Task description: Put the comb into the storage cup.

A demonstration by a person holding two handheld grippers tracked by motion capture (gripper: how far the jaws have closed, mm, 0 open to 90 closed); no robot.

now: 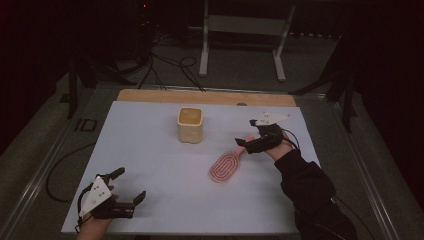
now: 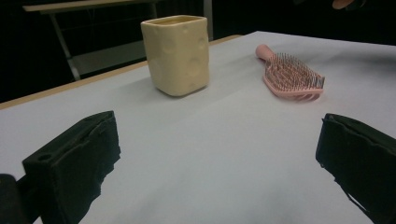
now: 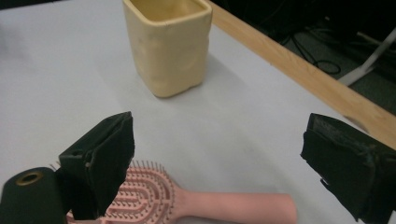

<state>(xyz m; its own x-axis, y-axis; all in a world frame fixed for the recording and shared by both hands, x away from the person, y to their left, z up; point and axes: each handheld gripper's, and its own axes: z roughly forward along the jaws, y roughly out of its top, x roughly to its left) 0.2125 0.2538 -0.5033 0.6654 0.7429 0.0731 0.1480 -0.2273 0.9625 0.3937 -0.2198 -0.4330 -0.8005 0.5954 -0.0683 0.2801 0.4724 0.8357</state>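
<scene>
Pink hairbrush (image 1: 226,166) near yellow cup (image 1: 190,125)

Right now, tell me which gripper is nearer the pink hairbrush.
Right. The right gripper hangs open over the pink hairbrush's handle; the left gripper sits open far off at the table's near left corner.

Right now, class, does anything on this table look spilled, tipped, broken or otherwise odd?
Nothing stands out. The yellow cup stands upright, the pink hairbrush lies flat with bristles up, and no spill shows on the white sheet.
</scene>
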